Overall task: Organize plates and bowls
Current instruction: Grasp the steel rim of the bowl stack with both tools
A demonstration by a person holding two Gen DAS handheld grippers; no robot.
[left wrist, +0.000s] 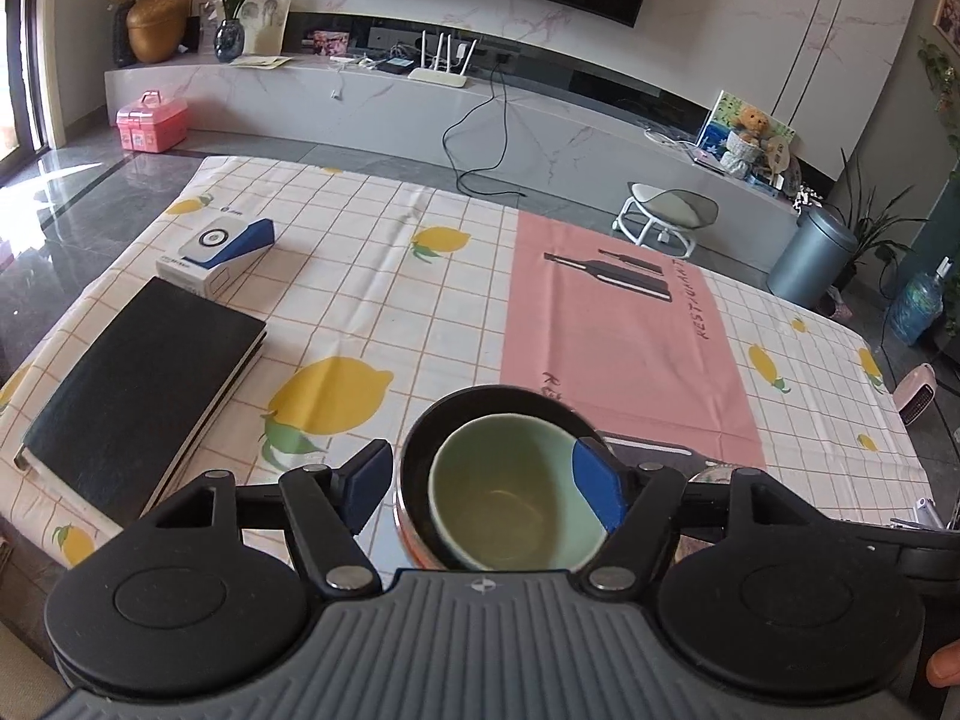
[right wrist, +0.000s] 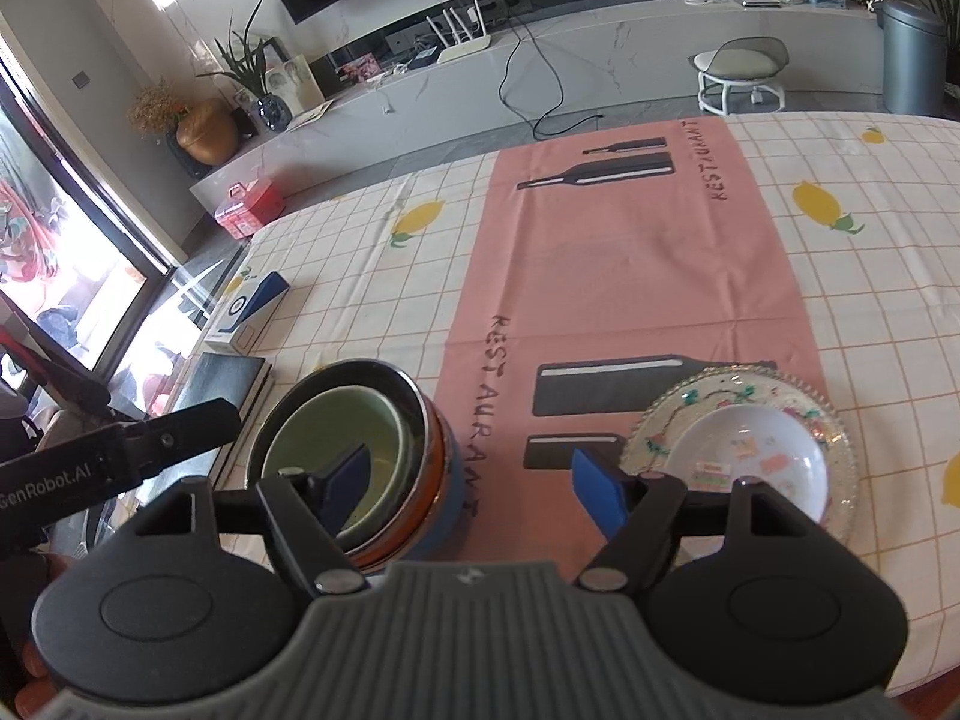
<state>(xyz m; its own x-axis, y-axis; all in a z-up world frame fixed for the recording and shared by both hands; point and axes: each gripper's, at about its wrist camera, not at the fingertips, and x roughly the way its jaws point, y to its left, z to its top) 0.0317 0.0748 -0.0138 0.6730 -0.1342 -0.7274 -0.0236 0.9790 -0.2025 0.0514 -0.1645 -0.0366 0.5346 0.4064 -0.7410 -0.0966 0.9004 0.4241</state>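
Both claws, left claw (left wrist: 489,489) and right claw (right wrist: 474,480), hang apart, gripping nothing; pale green ceramic bowl (left wrist: 516,498) nests in the dark metal bowl (right wrist: 360,462) on the tabletop (right wrist: 600,276) — back off straight, avoid clipping rims.

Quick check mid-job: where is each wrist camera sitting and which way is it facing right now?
Left wrist: on the left hand-held gripper, looking down over the pale green ceramic bowl nested in the dark metal bowl; open fingers and a fingertip show.
Right wrist: on the right hand-held gripper, facing the pink placemat between the nested bowls and the white bowl on the clear glass plate; open fingers show.
Shared: nested bowls, placemat.
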